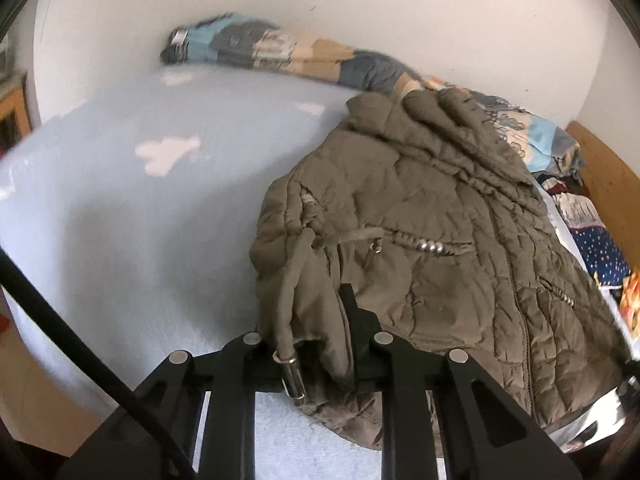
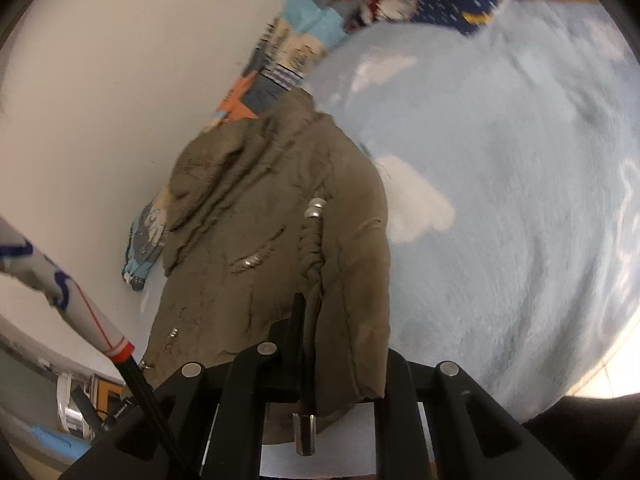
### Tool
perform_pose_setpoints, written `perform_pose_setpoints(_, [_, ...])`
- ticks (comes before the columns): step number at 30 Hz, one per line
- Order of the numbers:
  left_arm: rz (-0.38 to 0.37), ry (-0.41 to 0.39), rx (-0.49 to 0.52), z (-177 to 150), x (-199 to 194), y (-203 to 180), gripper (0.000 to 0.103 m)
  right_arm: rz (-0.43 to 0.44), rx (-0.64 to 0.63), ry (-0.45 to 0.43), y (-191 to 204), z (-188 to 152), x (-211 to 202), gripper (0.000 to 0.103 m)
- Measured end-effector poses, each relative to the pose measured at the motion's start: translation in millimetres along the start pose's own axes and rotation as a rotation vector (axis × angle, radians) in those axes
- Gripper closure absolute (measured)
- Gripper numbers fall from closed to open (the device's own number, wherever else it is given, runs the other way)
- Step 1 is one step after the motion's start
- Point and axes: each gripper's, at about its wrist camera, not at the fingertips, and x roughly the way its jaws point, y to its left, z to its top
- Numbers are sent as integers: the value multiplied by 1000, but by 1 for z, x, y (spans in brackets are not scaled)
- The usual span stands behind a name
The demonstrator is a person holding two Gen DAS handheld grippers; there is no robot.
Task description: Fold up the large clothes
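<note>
Jacket (image 1: 420, 216) fabric is what I am dealing with: olive, quilted and puffy, so I judge it soft, light for its bulk, springy under a fold and a little slick on the shell. It lies on the pale blue bed (image 1: 140, 208), near the wall (image 1: 360, 4), hem toward me. My left gripper (image 1: 320, 344) has its jaws closed on a bunch of hem beside the drawstring (image 1: 286, 300) with its metal tip. My right gripper (image 2: 316, 344) is clamped on the other hem corner. Edges and seams look like the best holds; padding alone would likely slip. A patchwork quilt (image 1: 280, 52) lies crumpled along the wall beyond.
</note>
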Motion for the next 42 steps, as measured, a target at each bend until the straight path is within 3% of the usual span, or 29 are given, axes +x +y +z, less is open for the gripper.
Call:
perform_pose_setpoints(7, [-19, -101, 117, 4, -34, -23, 85, 37, -78, -60, 22, 8, -28, 92])
perform_pose_setpoints(16, [-78, -119, 77, 23, -59, -18, 85, 101, -128, -82, 37, 13, -70, 92])
perform_pose_setpoints(26, [-133, -142, 35, 97, -66, -14, 85, 170, -146, -141, 67, 63, -79, 92])
perform_pose_setpoints(30, [-135, -139, 30, 132, -60, -24, 85, 141, -210, -169, 89, 91, -72, 92])
perform_pose_setpoints(42, [-123, -108, 29, 220, 7, -67, 84, 146, -216, -142, 113, 169, -9, 92])
